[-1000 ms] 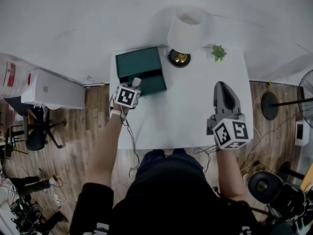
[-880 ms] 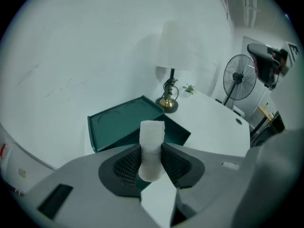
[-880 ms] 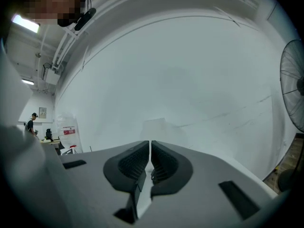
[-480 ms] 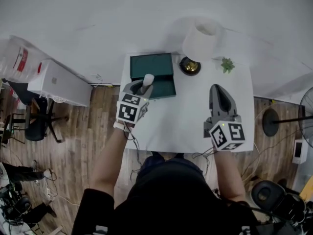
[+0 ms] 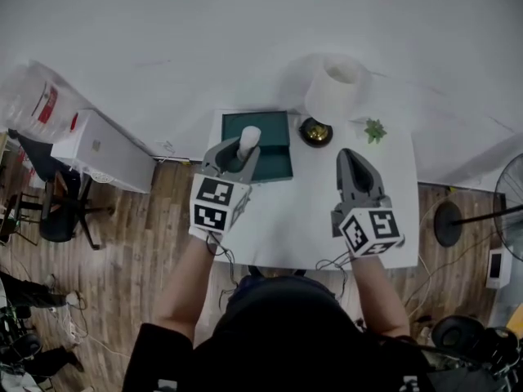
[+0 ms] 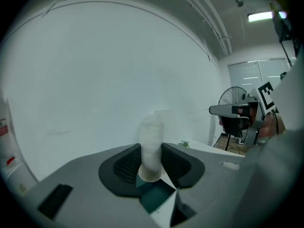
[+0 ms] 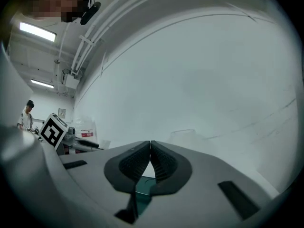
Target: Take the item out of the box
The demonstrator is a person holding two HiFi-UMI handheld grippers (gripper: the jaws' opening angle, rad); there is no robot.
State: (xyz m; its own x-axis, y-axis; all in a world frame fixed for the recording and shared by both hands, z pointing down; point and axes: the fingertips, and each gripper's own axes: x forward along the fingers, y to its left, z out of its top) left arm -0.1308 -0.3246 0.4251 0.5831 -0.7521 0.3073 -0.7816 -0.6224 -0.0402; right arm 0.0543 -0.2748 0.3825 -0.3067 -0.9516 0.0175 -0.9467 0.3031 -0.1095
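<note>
1. Well off to the left gripper's left, a white carton [image 5: 96, 149] sits on the wooden floor, away from the white table [image 5: 298, 215].
2. The left gripper [image 5: 239, 157] is held over the table's far left part, clenched on a pale white cylinder [image 5: 249, 138]. In the left gripper view the cylinder stands upright between the ribbed pads [image 6: 127, 163], with its upper part poking out past them (blurred there, so any surface detail is lost).
3. The dark green box [image 5: 274, 165] lies open directly under and just ahead of the left gripper's jaws. Its green inside shows below the cylinder's lower end, and the cylinder is above the box, not in it.
4. Ahead of both grippers and between them stands a lamp [image 5: 337, 88] with a white shade and a brass base.
5. The right gripper [image 5: 347, 155] hovers over the table's right half, well apart from the box. Its jaws are pressed together with nothing between them.
6. Ahead of the right gripper and slightly to its right, a small green plant [image 5: 375, 129] sits near the table's far edge.
</note>
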